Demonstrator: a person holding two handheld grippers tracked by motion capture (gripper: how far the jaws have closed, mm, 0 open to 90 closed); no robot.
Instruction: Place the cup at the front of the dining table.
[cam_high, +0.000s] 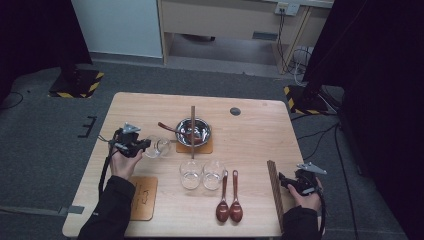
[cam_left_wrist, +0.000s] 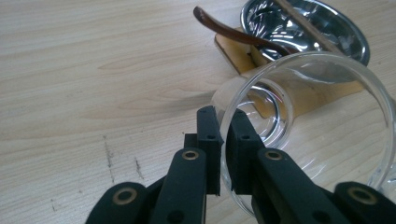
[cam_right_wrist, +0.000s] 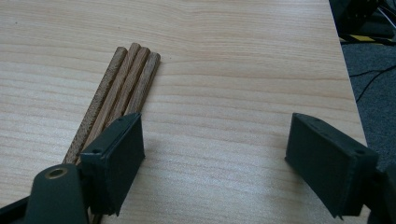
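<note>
My left claw (cam_left_wrist: 223, 140) pinched the rim of a tilted glass (cam_left_wrist: 322, 135); the steel bowl (cam_left_wrist: 303, 28) lay at one o'clock. My right claw (cam_right_wrist: 215, 163) gaped wide beside the chopsticks (cam_right_wrist: 119, 93).

Both my forearms are in black sleeves that come down to the wrist. My left gripper (cam_high: 131, 144) is a black block topped by a grey three-cornered plate, with a dark cable trailing back along the sleeve. In its own view, its jaws are matte black bars with small holes at the tips, hinged on black links with brass-ringed pivots. My right gripper (cam_high: 300, 182) is built the same, grey plate on top, cable looping by the wrist. Its fingers (cam_right_wrist: 119, 154) are broad, flat black pads with small screw holes along the edge, and a brass-ringed pivot sits below the left one.
</note>
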